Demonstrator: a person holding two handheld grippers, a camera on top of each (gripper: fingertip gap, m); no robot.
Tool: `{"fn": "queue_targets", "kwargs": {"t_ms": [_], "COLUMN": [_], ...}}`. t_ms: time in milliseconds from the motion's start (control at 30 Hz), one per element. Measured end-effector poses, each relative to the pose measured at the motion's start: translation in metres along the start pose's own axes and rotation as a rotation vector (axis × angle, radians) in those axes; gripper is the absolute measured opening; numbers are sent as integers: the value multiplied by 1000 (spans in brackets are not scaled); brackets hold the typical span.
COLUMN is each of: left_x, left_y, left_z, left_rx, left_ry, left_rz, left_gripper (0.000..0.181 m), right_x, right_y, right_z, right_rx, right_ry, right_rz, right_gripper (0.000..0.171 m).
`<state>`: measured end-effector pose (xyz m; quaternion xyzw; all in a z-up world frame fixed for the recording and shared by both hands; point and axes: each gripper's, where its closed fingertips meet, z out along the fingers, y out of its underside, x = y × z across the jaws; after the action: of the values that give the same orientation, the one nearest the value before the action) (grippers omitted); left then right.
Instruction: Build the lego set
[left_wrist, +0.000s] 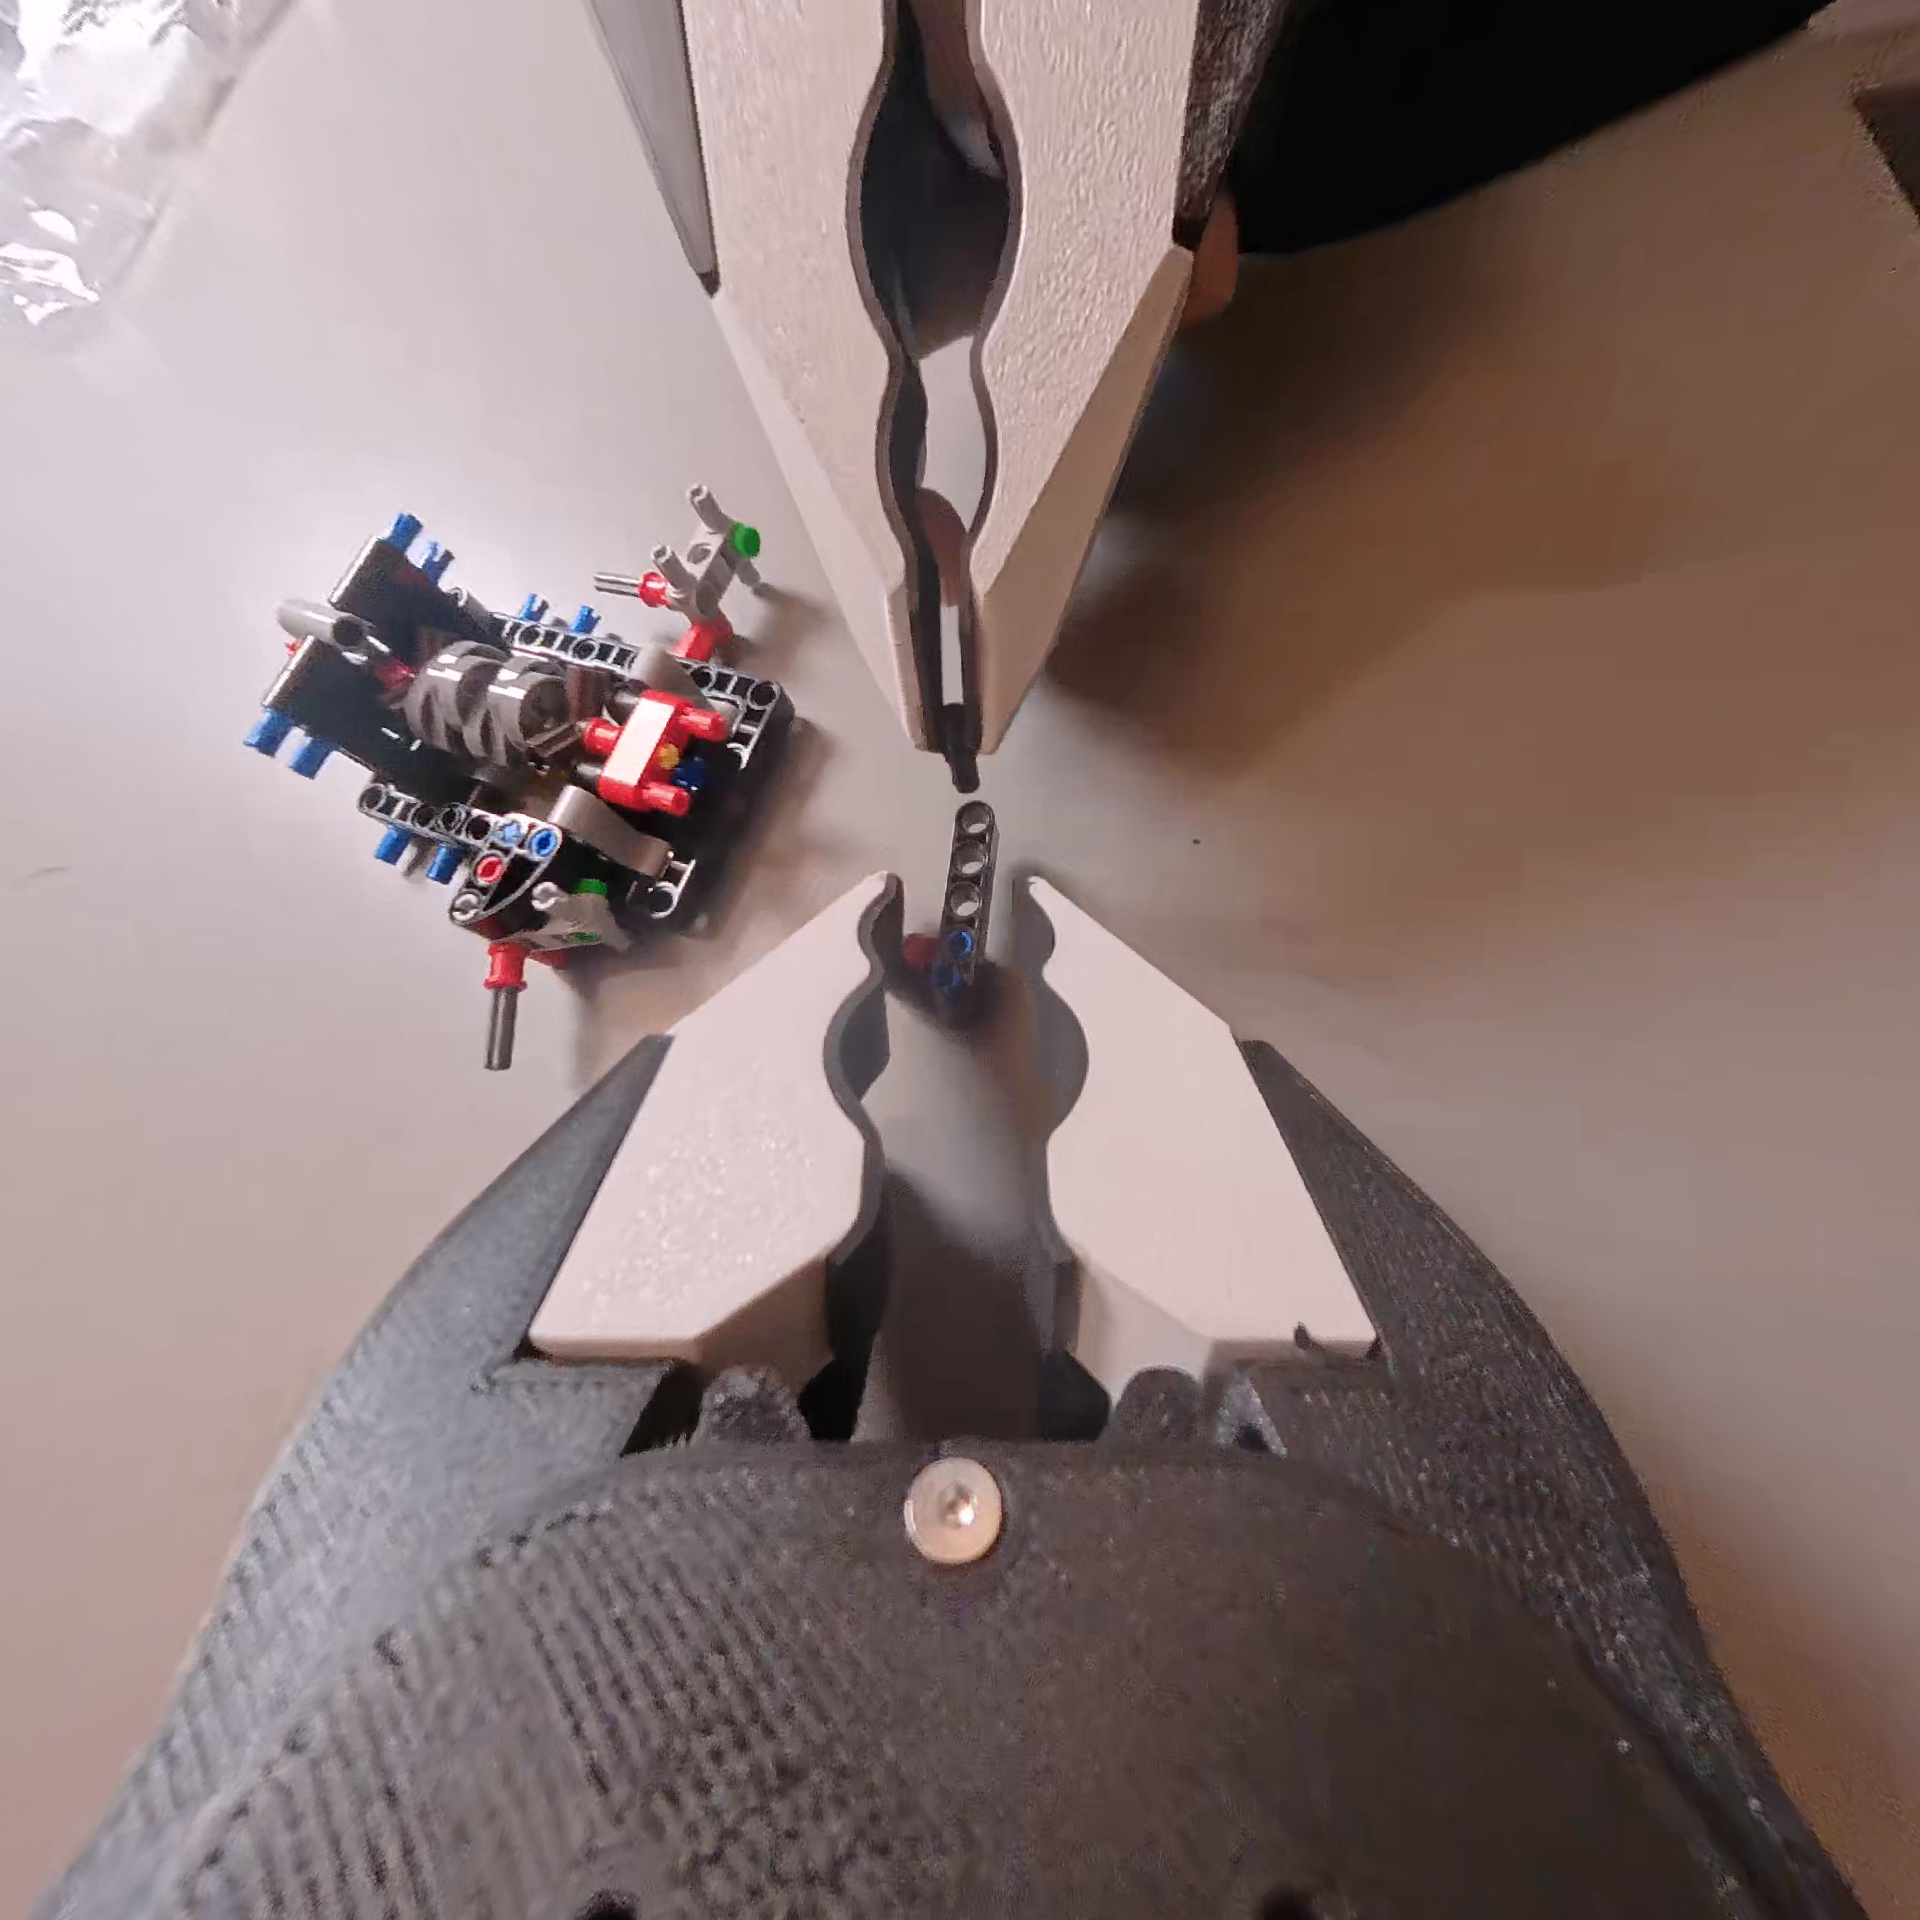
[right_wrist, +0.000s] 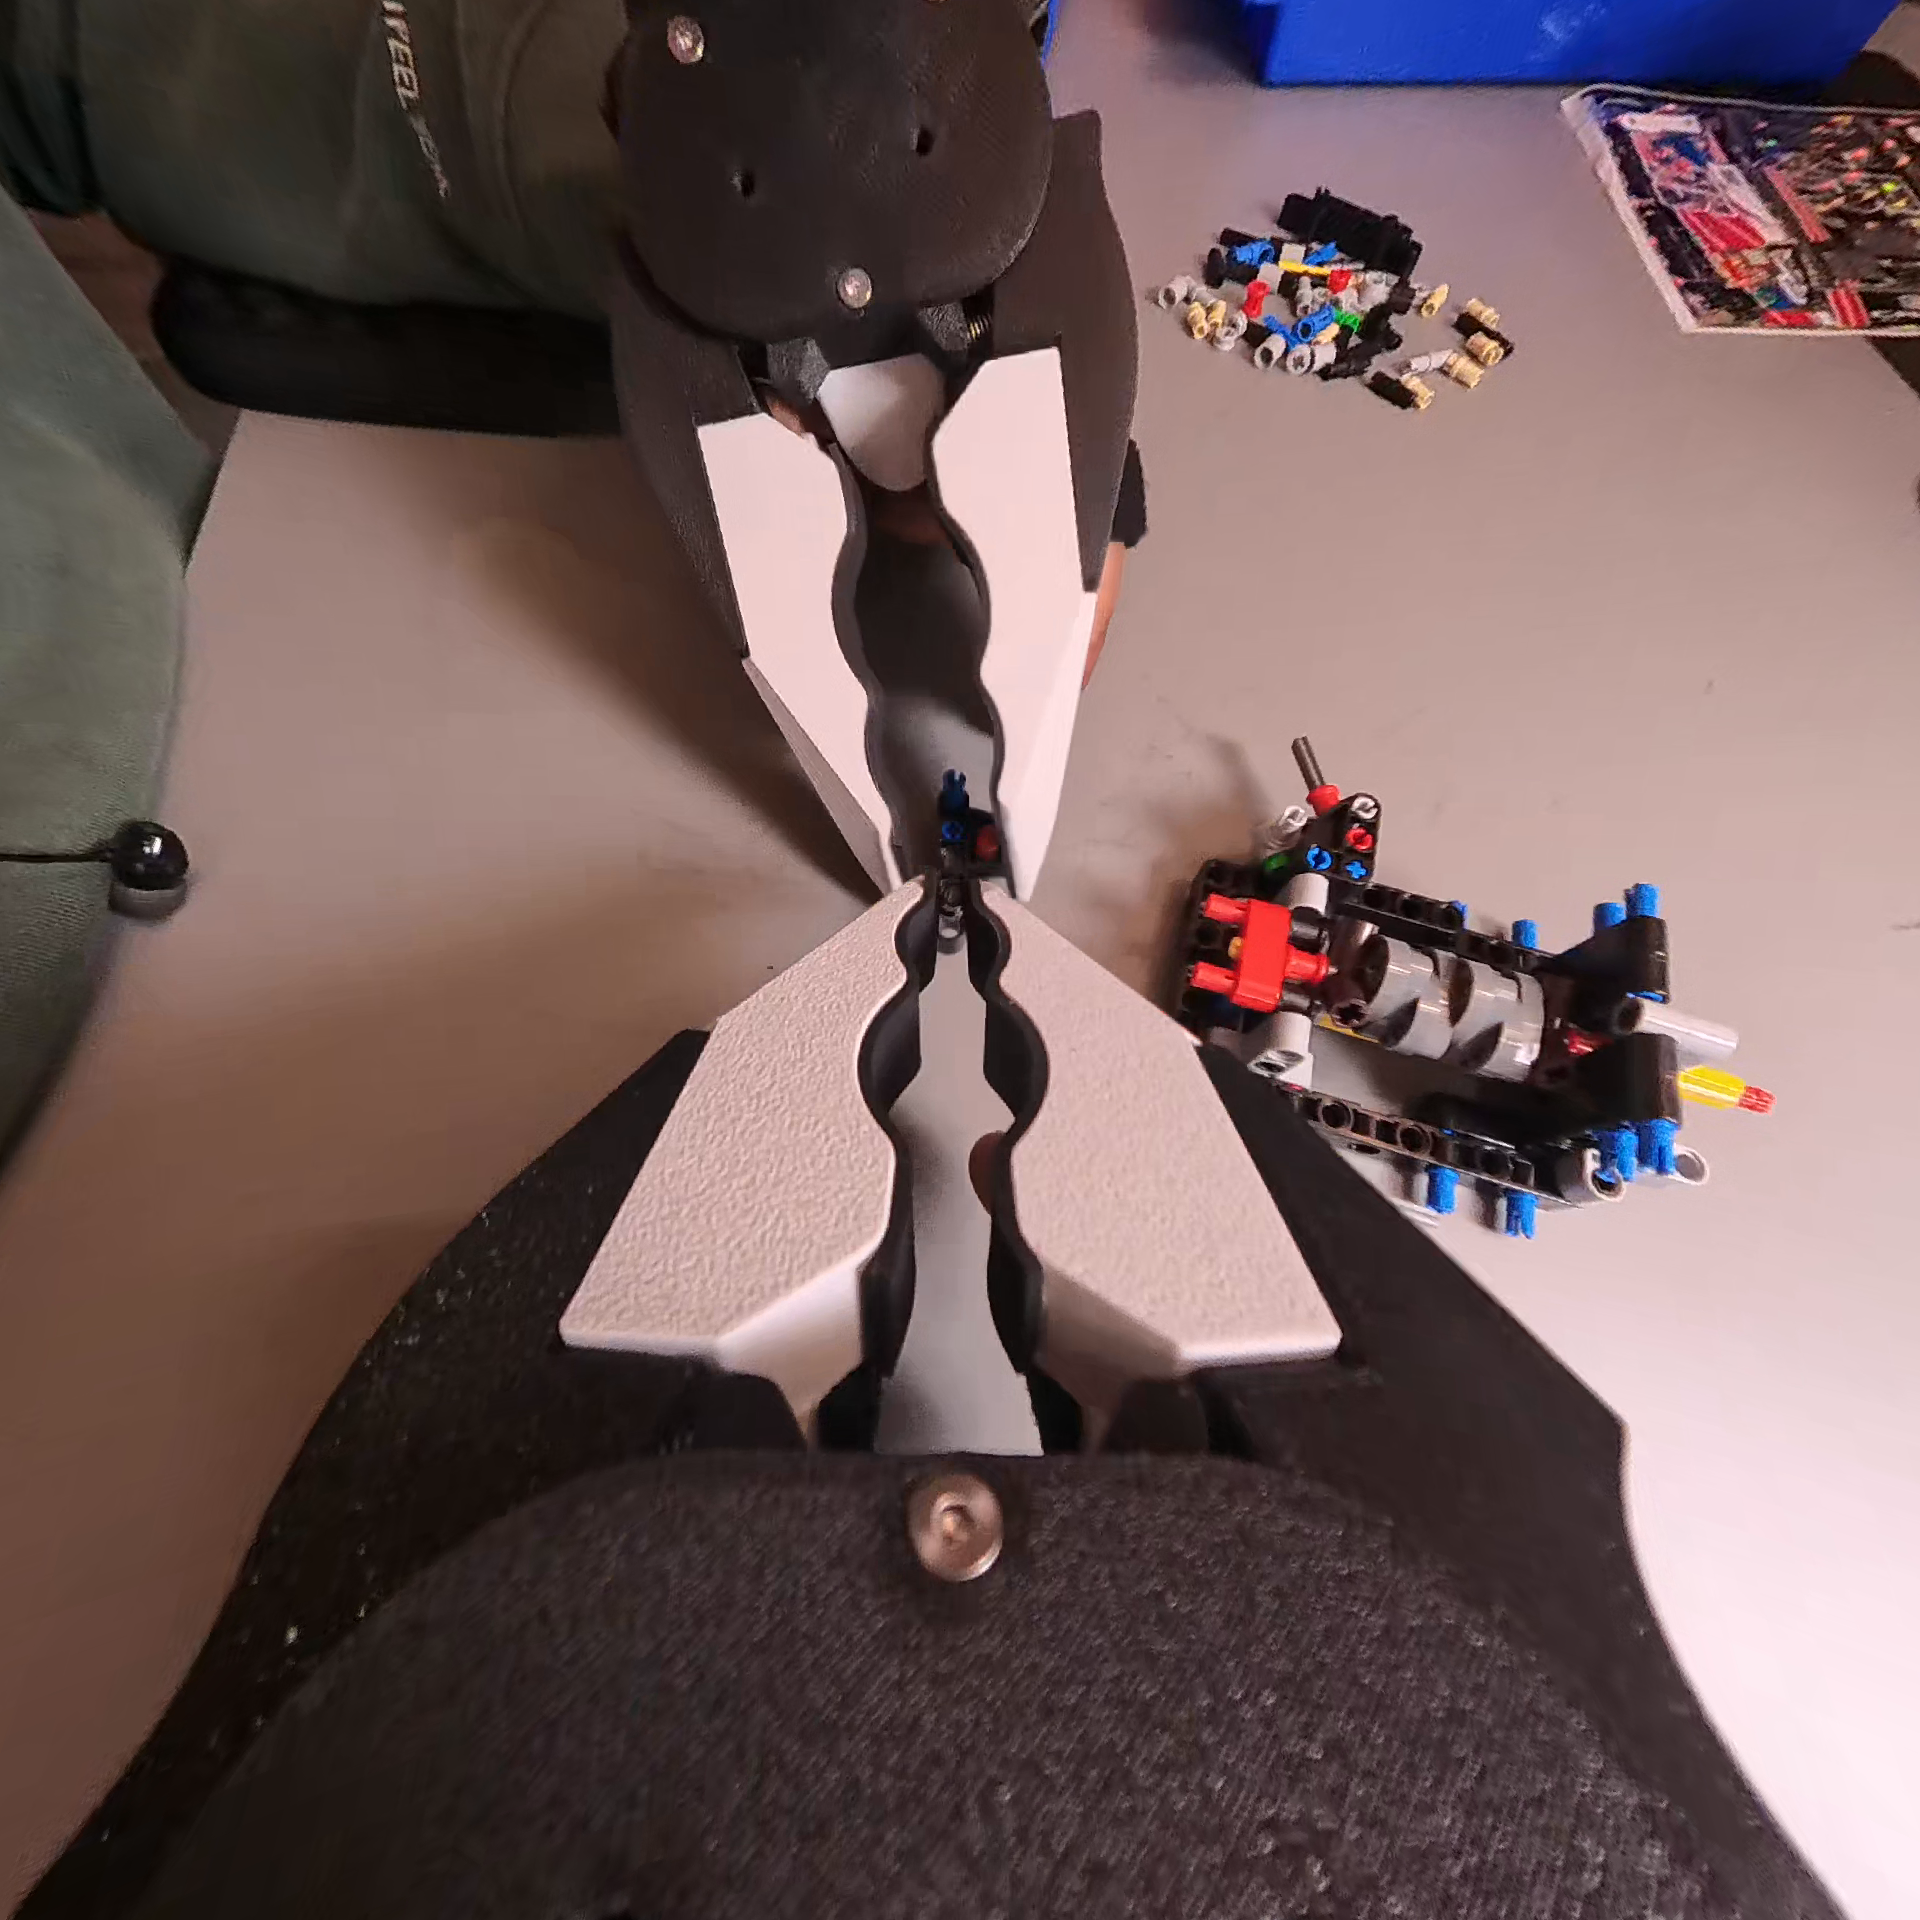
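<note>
My left gripper (left_wrist: 961, 894) is shut on the lower end of a dark grey holed beam (left_wrist: 968, 873) that carries blue and red pins. My right gripper (right_wrist: 951, 906) is shut on a small black pin (left_wrist: 961, 753), which sticks out of its tips. The two grippers face each other tip to tip above the table. The pin's end sits just short of the beam's end hole, with a small gap. The right gripper also shows in the left wrist view (left_wrist: 951, 732), and the left gripper in the right wrist view (right_wrist: 961, 862). The partly built Lego chassis (left_wrist: 520, 727) (right_wrist: 1455, 1018) lies on the table beside them.
A pile of loose small parts (right_wrist: 1340, 301) lies at the back right, beside an instruction booklet (right_wrist: 1766, 208) and a blue bin (right_wrist: 1558, 42). A person's green sleeve (right_wrist: 260, 156) is at the table's far left edge. A clear plastic bag (left_wrist: 62, 156) lies at one corner. Less than 4 cm separates the two grippers' tips.
</note>
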<state>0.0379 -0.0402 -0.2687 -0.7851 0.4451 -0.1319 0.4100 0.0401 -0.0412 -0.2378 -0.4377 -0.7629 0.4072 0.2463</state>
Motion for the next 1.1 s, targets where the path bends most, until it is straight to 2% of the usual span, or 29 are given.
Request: {"fn": "queue_targets", "kwargs": {"t_ms": [100,1100], "left_x": [-1,3], "left_y": [1,-1], "left_z": [1,4], "left_rx": [-19,-8], "left_ry": [-17,28], "left_rz": [26,-13], "left_gripper": [6,6], "right_x": [1,1], "right_y": [3,14], "right_z": [1,10], "right_rx": [-9,-87], "right_ry": [0,37], "right_rz": [5,-85], "right_gripper": [2,2]}}
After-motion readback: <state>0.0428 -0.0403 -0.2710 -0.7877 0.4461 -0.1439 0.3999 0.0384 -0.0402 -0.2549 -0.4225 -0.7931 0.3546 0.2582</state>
